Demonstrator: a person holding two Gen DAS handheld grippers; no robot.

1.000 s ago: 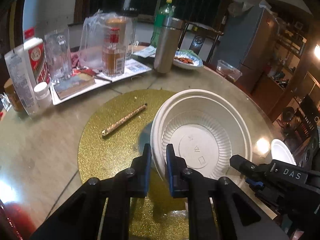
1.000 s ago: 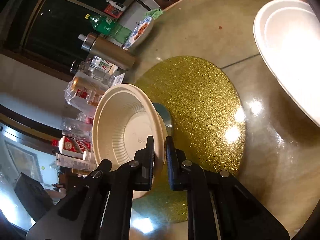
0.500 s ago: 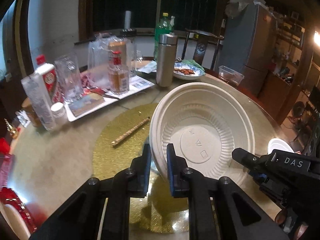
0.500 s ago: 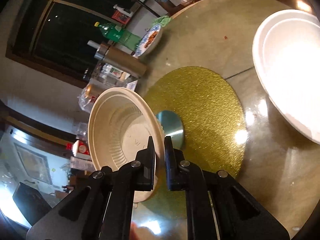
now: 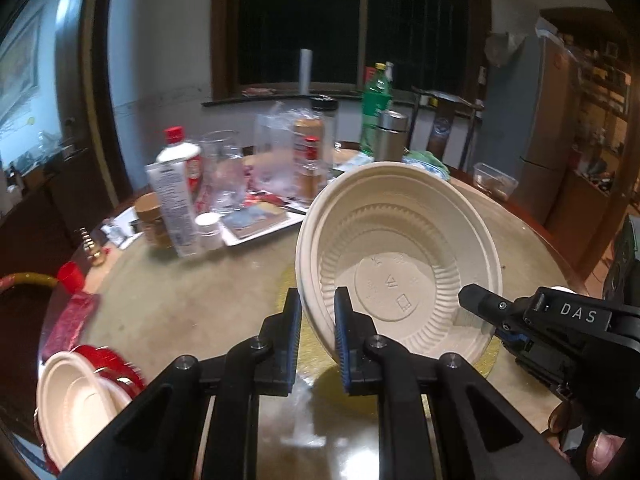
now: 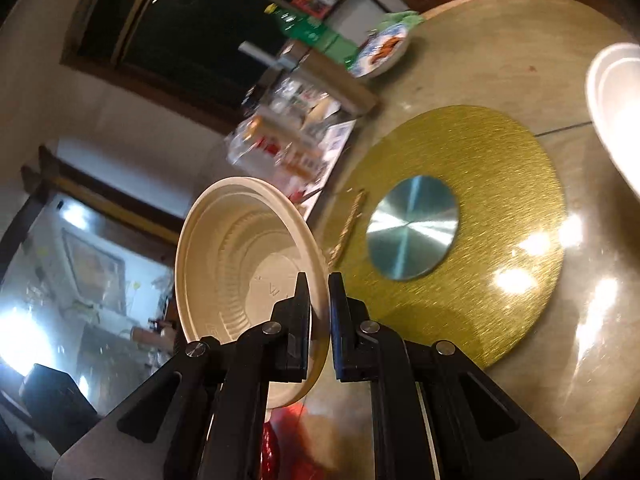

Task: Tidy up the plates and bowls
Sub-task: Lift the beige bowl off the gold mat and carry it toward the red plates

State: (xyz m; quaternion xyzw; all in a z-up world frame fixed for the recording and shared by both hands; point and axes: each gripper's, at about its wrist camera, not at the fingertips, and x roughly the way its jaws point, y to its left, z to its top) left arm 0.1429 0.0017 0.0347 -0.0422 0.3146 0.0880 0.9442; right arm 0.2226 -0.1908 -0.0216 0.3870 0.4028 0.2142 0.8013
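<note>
Bowl (image 5: 400, 264), cream disposable one, is up off the worktop (image 5: 168, 300) and tilted on its side in the left wrist view, with the left gripper (image 5: 316, 332) clamped on its near rim. Another cream bowl (image 5: 76, 400) sits at the lower left edge. Over in the right wrist view, the right gripper (image 6: 319, 320) pinches the same bowl's (image 6: 240, 256) rim, above the gold turntable mat (image 6: 500, 200); a white plate (image 6: 616, 112) sits at the right edge.

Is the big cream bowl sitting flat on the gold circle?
No, the bowl is tipped up off the gold mat, its rim pinched by the left gripper and the right gripper.
</note>
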